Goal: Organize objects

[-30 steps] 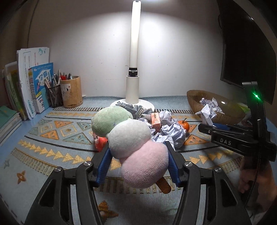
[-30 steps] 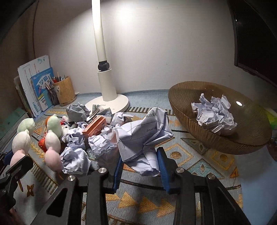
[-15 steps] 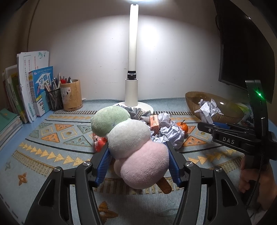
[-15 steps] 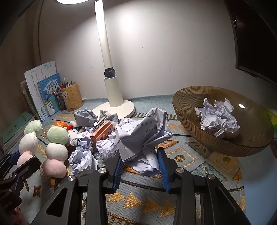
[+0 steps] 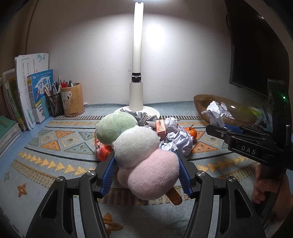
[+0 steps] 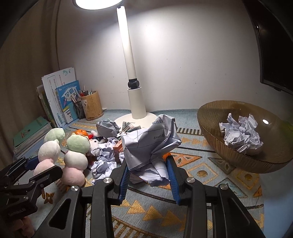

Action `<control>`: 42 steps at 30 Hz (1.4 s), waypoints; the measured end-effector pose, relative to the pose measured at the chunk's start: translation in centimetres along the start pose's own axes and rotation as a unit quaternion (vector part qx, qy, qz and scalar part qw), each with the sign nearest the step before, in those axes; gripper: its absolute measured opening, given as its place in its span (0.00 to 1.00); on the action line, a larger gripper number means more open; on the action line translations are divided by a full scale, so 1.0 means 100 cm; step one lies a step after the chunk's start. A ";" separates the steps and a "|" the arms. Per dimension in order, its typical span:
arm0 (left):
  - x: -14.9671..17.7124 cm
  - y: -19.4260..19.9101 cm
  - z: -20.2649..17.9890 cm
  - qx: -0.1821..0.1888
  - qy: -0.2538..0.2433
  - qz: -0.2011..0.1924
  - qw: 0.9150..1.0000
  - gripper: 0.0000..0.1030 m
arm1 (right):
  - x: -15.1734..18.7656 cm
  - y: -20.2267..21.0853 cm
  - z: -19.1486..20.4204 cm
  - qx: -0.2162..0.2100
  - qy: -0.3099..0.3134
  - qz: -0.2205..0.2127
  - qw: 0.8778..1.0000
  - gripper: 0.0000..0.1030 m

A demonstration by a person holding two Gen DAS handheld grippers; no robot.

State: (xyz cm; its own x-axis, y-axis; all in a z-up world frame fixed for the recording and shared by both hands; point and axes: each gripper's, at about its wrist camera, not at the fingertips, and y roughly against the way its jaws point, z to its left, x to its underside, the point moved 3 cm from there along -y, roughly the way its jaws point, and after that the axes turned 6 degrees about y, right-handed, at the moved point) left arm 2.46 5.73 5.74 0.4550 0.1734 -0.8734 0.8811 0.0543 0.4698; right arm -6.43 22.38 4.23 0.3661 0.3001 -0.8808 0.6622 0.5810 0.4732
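Two claws work the near mat: the left gripper (image 5: pixel 146 175) pinches a soft, light plush skewer (image 5: pixel 146 157) at its pink end, the right gripper (image 6: pixel 148 177) pinches crumpled paper (image 6: pixel 150 146), springy and weightless, short of the far-right bowl (image 6: pixel 216 146).

My only light is the desk lamp (image 6: pixel 97 1), which throws a bright pool on the wall (image 5: pixel 164 55) behind its post and leaves my corners black. Both fisheye views bend hard at the edges. A small glare spot sits in the bowl (image 6: pixel 265 121); focus is sharp.
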 end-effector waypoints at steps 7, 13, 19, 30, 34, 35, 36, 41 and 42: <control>0.000 -0.004 0.003 0.009 0.009 0.014 1.000 0.58 | 0.000 0.000 -0.007 0.017 -0.013 0.001 1.000 0.36; 0.000 -0.007 -0.001 0.007 0.002 0.020 1.000 0.58 | 0.001 0.007 -0.018 0.025 -0.039 -0.015 0.999 0.36; -0.002 -0.011 -0.009 0.018 0.012 0.015 1.000 0.58 | 0.001 0.006 -0.024 0.009 -0.057 -0.012 0.998 0.35; -0.002 -0.006 -0.023 0.009 -0.018 0.002 1.000 0.59 | 0.015 -0.035 -0.016 -0.006 -0.050 0.104 0.993 0.97; -0.002 -0.006 -0.021 0.009 -0.011 0.003 1.000 0.60 | 0.028 -0.067 -0.009 -0.003 -0.029 0.195 0.980 1.00; -0.002 -0.007 -0.020 0.009 -0.009 0.004 1.000 0.60 | 0.028 -0.069 -0.003 0.012 -0.009 0.201 0.980 0.98; -0.002 -0.007 -0.019 0.008 -0.006 0.005 1.000 0.60 | 0.029 -0.070 0.004 0.020 0.011 0.204 0.979 0.93; -0.003 -0.007 -0.015 0.008 0.002 0.004 1.000 0.60 | 0.025 -0.060 0.009 -0.011 0.019 0.168 0.986 0.55; -0.003 -0.007 -0.015 0.008 0.003 0.002 1.000 0.60 | 0.024 -0.057 0.004 -0.024 0.006 0.158 0.987 0.55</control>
State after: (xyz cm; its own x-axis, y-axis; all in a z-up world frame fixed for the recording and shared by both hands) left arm 1.54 7.11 5.84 0.4585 0.1796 -0.8704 0.8809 0.0374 0.4717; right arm -9.02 19.46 -0.54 0.5416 0.4800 -0.6901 0.4852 0.4918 0.7229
